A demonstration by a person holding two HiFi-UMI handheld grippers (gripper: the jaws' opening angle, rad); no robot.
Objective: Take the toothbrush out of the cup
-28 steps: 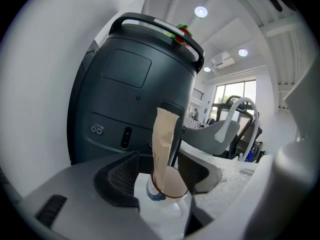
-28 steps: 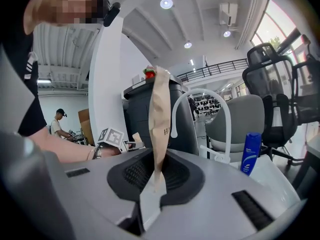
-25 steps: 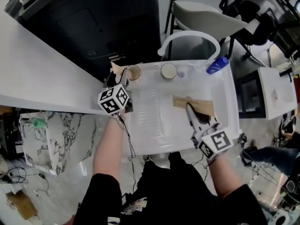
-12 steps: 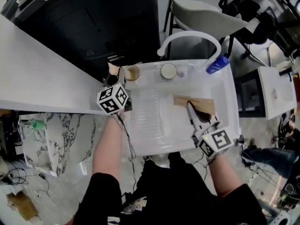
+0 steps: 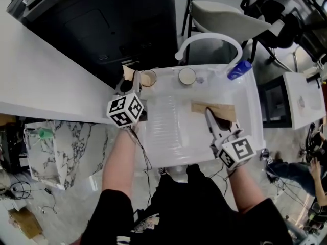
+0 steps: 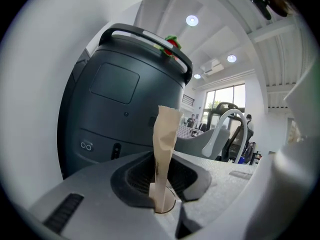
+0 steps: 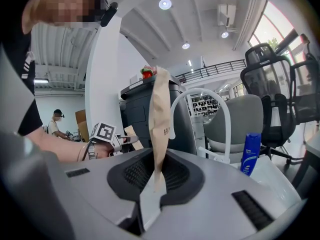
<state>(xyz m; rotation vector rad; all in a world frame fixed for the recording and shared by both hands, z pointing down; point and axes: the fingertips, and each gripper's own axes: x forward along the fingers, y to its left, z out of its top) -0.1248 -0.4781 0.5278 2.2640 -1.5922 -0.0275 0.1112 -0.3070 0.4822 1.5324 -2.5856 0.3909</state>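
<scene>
Now, your left gripper [image 6: 162,204] has just been closing, and its jaws pinch the lower end of a tan paper sleeve [image 6: 165,149] that stands upright between them. I judge that sleeve to be the wrapped toothbrush. In the head view it sits at the upper left of the white tray [image 5: 173,147], just left of the brown cup [image 5: 148,78]. Whether its foot has cleared the rim, I cannot tell.

Lift straight up before you move sideways, so the sleeve does not catch the rim and tip the cup. Grip firmly, because thin paper slides.

Your right gripper [image 5: 210,122] is clamped on a second paper packet [image 7: 159,114] at centre right. Leave it resting there.

As for writing, only a dark "H" shows on that packet. The label on the blue bottle [image 5: 238,69] is too small to read.
</scene>
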